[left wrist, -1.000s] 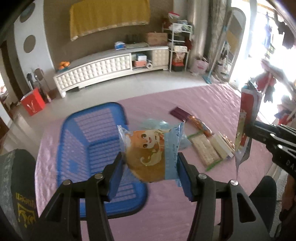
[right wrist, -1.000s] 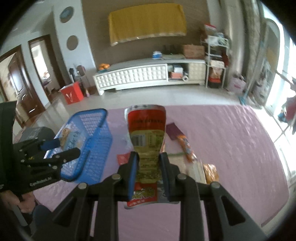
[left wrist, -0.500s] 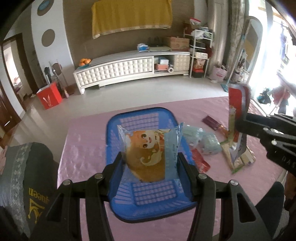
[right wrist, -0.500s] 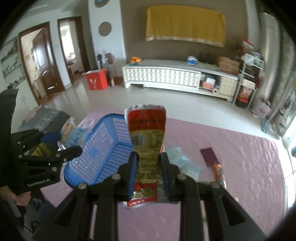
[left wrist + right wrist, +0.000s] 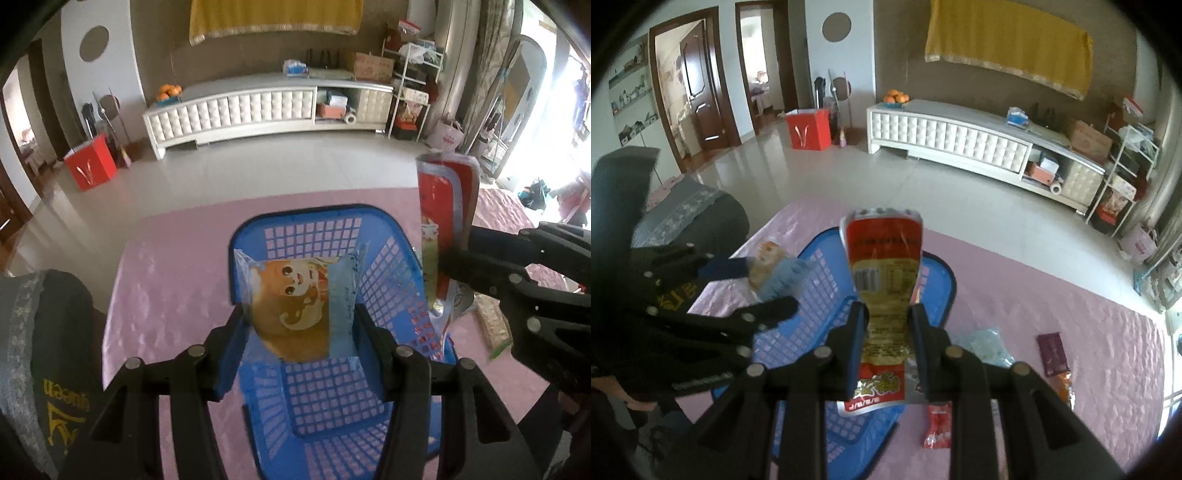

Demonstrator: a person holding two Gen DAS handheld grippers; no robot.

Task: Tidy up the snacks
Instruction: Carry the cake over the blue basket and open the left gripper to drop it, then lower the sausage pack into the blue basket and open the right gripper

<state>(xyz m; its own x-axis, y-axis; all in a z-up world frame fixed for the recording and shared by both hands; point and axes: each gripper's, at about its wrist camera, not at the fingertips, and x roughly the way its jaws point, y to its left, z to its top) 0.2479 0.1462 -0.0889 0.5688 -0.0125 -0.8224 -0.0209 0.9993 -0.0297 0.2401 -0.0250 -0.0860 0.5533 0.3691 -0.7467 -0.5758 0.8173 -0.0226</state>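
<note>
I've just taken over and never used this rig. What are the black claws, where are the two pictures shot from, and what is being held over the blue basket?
Each black claw is a hand-held two-finger gripper with its own camera looking along its fingers. In the left view, the left gripper is shut on a clear blue-edged cartoon-hamster snack packet above the blue plastic mesh basket. In the right view, the right gripper is shut on a tall red-and-yellow foil snack pouch beside it. The basket sits on a pink tablecloth, where more snacks lie, including a dark purple packet.

Glossy crinkled film snack packets (image 5: 301,314), perforated blue plastic basket (image 5: 332,391), shiny quilted pink cloth (image 5: 1089,325).
</note>
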